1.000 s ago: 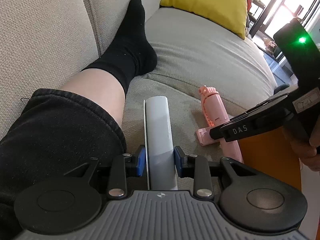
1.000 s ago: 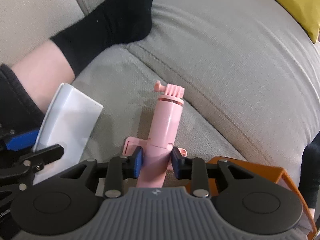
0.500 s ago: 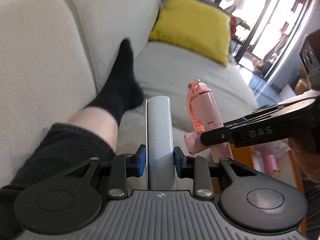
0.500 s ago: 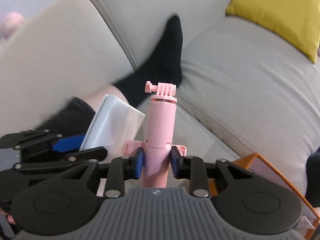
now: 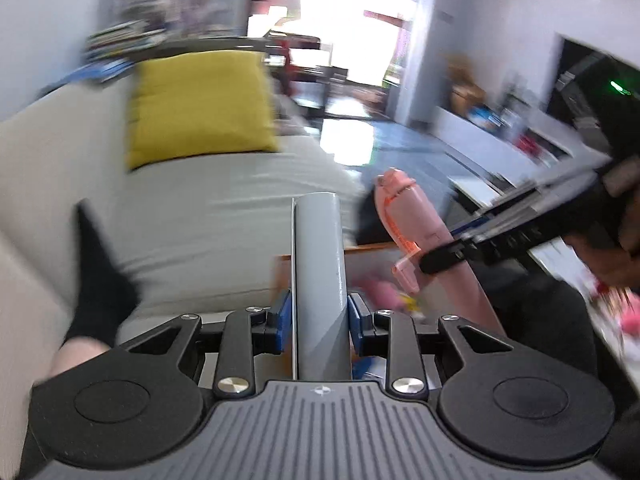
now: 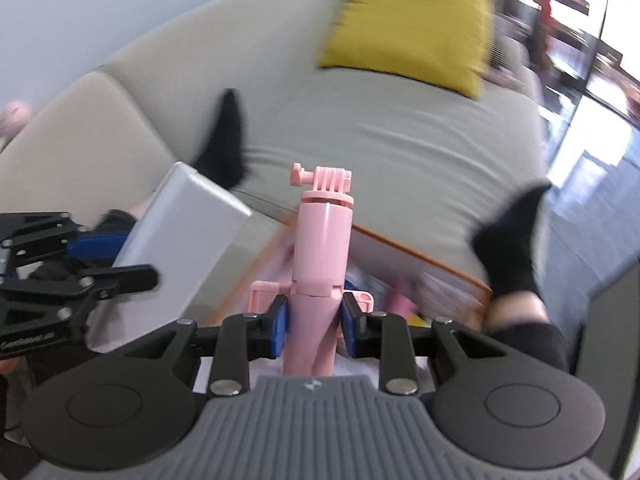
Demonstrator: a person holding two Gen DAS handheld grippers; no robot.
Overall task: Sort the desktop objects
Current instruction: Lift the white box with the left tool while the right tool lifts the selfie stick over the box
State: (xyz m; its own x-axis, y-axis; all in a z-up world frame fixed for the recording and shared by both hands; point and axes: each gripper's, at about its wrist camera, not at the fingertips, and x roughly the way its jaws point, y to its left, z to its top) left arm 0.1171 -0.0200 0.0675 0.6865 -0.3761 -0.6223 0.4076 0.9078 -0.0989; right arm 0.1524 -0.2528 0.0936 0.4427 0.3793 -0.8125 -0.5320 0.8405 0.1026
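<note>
My left gripper (image 5: pixel 316 314) is shut on a flat grey box (image 5: pixel 318 264) that stands upright, edge-on, between its blue pads. My right gripper (image 6: pixel 314 320) is shut on a pink selfie-stick handle (image 6: pixel 322 252) whose camera mount points up. Each gripper shows in the other's view: the right one (image 5: pixel 444 258) holds the pink handle (image 5: pixel 408 220) to the right of the grey box, and the left one (image 6: pixel 104 264) holds the grey box (image 6: pixel 176 240) at the left. Both held things hang in the air above an orange-rimmed box (image 6: pixel 420 260) of small items.
A beige sofa (image 6: pixel 380 148) with a yellow cushion (image 6: pixel 408 28) lies ahead. A person's legs in black socks (image 6: pixel 512 236) rest on it, one (image 5: pixel 100 276) at the left. A room with shelves and a bright doorway (image 5: pixel 352 16) shows blurred beyond.
Both grippers have risen and tilted up with their loads, off the sofa seat. The views now take in the cushion, the room and the orange box below.
</note>
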